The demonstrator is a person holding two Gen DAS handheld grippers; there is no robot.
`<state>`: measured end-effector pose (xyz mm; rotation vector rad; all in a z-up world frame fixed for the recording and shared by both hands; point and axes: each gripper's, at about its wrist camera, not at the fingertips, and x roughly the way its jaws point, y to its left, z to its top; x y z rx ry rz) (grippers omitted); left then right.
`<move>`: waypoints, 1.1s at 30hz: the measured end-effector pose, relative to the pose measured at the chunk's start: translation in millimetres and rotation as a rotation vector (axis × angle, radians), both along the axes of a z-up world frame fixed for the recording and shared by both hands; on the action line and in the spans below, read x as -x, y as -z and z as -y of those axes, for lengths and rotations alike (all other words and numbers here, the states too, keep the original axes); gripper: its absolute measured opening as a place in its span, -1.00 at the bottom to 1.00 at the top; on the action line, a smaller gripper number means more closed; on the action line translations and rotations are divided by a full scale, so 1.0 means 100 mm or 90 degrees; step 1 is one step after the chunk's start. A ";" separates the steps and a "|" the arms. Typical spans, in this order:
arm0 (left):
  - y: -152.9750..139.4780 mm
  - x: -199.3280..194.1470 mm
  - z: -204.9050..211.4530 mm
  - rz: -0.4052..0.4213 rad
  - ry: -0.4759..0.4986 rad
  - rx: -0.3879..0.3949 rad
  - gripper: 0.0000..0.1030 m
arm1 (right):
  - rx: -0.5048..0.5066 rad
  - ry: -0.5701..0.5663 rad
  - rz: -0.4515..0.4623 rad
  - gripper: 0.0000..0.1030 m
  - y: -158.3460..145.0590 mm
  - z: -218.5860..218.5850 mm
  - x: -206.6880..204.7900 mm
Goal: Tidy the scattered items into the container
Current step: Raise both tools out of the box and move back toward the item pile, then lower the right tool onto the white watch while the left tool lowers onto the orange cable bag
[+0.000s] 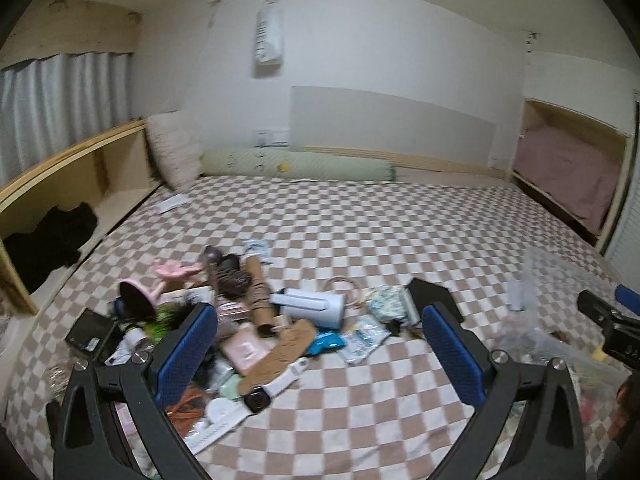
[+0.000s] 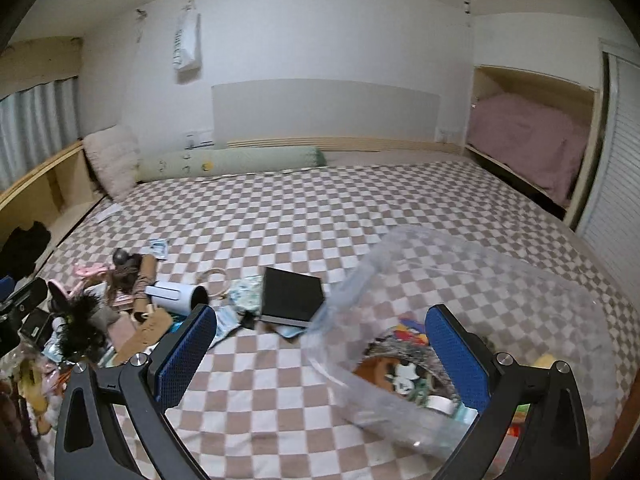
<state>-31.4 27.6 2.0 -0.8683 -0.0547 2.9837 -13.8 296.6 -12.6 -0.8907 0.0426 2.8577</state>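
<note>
A heap of scattered items lies on the checkered bed: a white cylinder [image 1: 312,306] [image 2: 176,296], a cardboard tube [image 1: 258,292], a white smartwatch [image 1: 272,388], a pink case [image 1: 244,350] and a black notebook [image 1: 432,296] [image 2: 292,296]. To its right stands the clear plastic container [image 2: 480,248] [image 1: 536,280], with several small colourful items inside. My left gripper [image 1: 320,356] hovers open above the near side of the heap, holding nothing. Over the container's near left rim, my right gripper [image 2: 320,356] is also open and empty. Motion blurs the container.
A green bolster [image 1: 296,164] and a pale pillow [image 1: 172,152] lie at the head of the checkered bed [image 1: 400,232]. A wooden shelf [image 1: 72,176] runs along the left, with dark clothing on it. At the right is an alcove with pink bedding [image 2: 528,140].
</note>
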 end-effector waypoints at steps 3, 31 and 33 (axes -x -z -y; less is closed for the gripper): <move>0.03 -0.03 0.19 0.004 -0.021 0.005 1.00 | 0.000 -0.018 0.002 1.00 0.00 0.17 0.04; 0.43 -0.32 1.64 0.061 -0.137 0.048 1.00 | 0.025 -0.195 0.070 1.00 0.41 1.80 0.48; 0.50 -0.32 1.73 0.073 -0.143 0.051 1.00 | 0.027 -0.205 0.081 1.00 0.47 1.90 0.52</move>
